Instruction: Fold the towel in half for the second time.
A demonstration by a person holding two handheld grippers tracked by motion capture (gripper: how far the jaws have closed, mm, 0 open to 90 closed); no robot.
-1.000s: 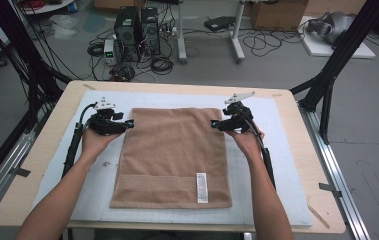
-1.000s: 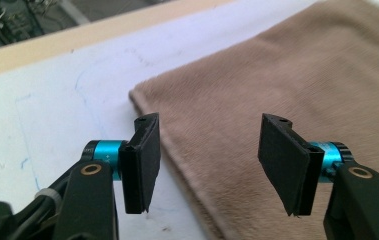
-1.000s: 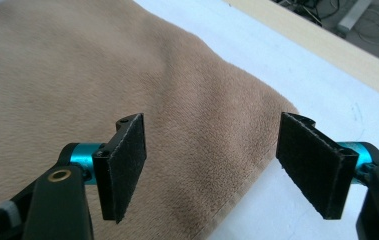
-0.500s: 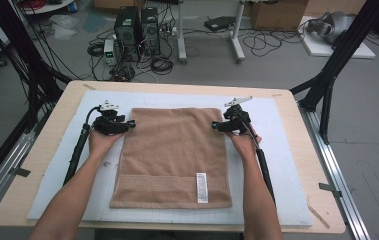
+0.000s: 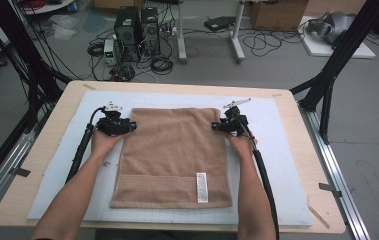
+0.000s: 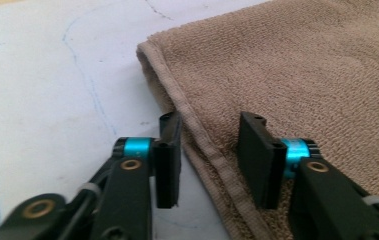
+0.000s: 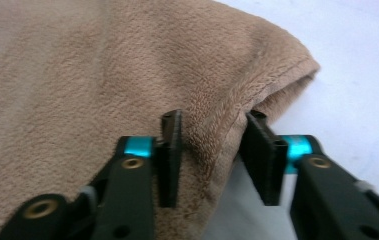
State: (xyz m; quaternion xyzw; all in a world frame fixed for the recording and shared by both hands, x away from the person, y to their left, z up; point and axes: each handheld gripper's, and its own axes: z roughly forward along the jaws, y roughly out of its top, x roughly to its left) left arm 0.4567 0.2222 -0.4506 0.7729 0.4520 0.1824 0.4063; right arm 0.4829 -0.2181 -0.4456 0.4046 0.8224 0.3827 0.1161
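A tan towel (image 5: 172, 160) lies flat on the white mat (image 5: 287, 165), with a white label (image 5: 202, 187) near its front edge. My left gripper (image 5: 130, 126) sits at the towel's far left corner. Its jaws have just been closing and straddle the hem (image 6: 197, 145) with a gap; the cloth lies flat between them. At the far right corner my right gripper (image 5: 217, 126) has also been closing. There the towel edge (image 7: 217, 100) is bunched into a ridge between both pads (image 7: 171, 150).
The mat covers a wooden table (image 5: 42, 150) with metal rails along both sides. Black frame legs (image 5: 327, 85), computers and cables stand on the floor beyond the far edge. The person's forearms reach in from the front on either side of the towel.
Both grippers have come down onto the towel's far corners and their jaws have narrowed. The right corner of the towel is now puckered up.
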